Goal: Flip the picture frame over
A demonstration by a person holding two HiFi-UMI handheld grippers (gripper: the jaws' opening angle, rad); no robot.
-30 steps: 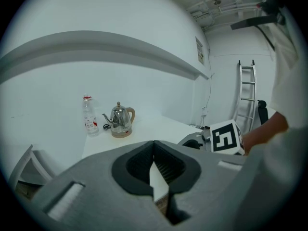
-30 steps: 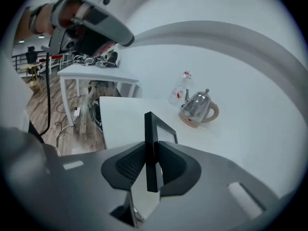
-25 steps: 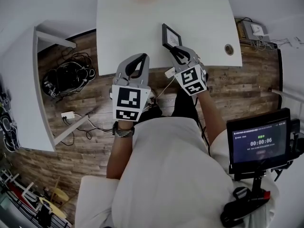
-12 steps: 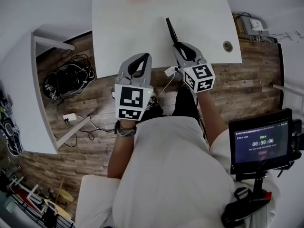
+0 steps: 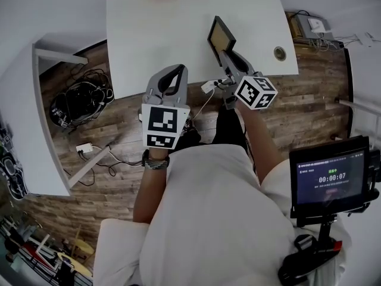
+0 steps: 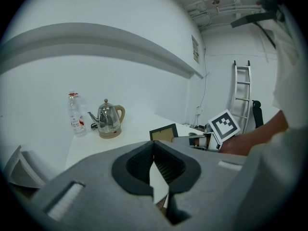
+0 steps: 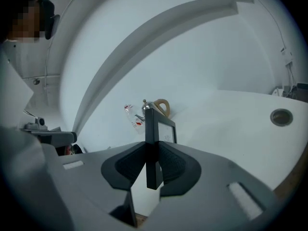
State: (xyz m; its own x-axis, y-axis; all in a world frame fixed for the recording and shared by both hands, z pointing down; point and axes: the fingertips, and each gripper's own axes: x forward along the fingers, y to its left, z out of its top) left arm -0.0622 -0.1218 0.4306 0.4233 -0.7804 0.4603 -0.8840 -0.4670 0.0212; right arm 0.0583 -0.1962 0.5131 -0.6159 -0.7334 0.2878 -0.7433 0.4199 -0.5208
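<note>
In the right claw (image 7: 154, 163) sits the picture frame (image 5: 221, 37), seemingly raised.

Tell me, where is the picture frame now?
Head view, right side: the picture frame sits tilted over the white table, its edge pinched in the right gripper, left of the round hole.

The right gripper (image 5: 228, 55) has rolled, swinging the clamped picture frame (image 5: 221, 37) from picture-side up, through edge-on, to brown backing showing.
</note>
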